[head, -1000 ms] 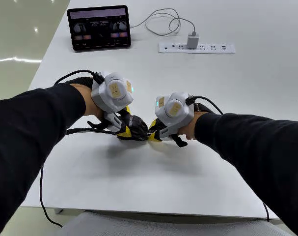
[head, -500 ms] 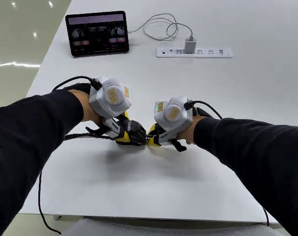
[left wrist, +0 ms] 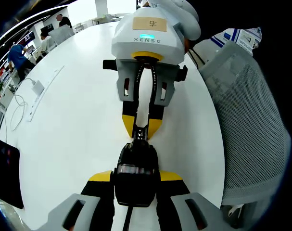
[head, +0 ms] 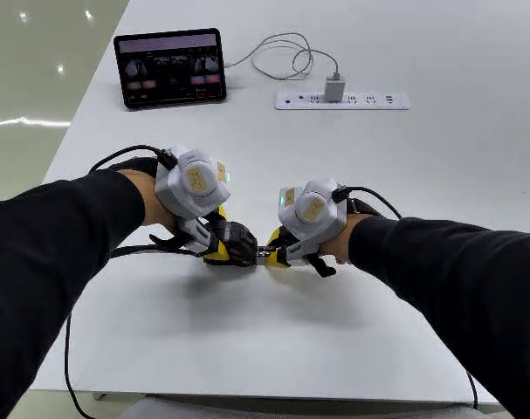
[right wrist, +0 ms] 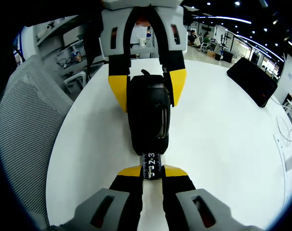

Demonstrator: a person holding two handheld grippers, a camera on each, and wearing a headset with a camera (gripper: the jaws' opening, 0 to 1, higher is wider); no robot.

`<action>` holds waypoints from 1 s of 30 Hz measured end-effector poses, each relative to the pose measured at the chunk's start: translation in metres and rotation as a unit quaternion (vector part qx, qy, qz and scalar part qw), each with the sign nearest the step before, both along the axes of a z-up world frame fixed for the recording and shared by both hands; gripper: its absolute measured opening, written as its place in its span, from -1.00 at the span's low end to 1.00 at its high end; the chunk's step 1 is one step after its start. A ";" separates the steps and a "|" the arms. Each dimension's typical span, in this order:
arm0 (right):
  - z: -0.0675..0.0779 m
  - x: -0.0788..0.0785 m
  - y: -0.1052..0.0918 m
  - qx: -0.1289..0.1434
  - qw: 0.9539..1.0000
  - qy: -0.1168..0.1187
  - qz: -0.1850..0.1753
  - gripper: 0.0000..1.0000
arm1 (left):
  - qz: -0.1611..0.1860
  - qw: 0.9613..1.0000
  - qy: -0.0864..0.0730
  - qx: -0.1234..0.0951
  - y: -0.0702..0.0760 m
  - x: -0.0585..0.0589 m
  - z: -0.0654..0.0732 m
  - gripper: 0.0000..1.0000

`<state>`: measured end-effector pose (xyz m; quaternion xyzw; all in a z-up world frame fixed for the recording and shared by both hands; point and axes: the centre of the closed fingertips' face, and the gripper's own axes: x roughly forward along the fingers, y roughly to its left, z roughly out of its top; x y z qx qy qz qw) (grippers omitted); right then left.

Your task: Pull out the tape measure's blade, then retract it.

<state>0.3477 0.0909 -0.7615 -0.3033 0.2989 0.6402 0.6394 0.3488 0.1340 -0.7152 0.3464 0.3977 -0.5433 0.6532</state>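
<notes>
Two tools face each other nose to nose near the front of the white desk (head: 247, 332), each held by a person in black sleeves (head: 55, 236). The left tool (left wrist: 136, 177) is clamped on the black tape measure (right wrist: 148, 113), its yellow-tipped jaws pressing the case from both sides, down at the desk surface. The right tool (right wrist: 152, 172) has its jaws pressed together on the end of the blade (right wrist: 150, 162), pinching it just beyond the mouth of the case. A short piece of blade with printed numbers shows between the case and those jaws. The tips of the two tools sit near each other, kept apart by that short run of blade. Farther back on the desk stands a tablet (head: 169, 67) with a lit screen. To its right lies a white power strip (head: 341, 100) with a charger (head: 333, 87) plugged in and a looped cable (head: 282, 51). A grey mesh chair (left wrist: 247, 120) sits at the desk's edge
</notes>
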 end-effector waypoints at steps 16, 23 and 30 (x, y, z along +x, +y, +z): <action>0.001 0.000 -0.014 -0.003 1.000 0.002 -0.013 -0.80 | 0.000 1.000 0.001 -0.002 0.000 0.000 0.000 -0.42; 0.001 0.001 -0.021 -0.006 1.000 0.000 -0.014 -0.80 | 0.002 1.000 0.000 -0.003 0.000 0.000 0.000 -0.42; 0.001 0.003 -0.030 -0.012 1.000 -0.001 -0.018 -0.80 | 0.005 1.000 0.001 -0.005 0.000 0.000 0.001 -0.42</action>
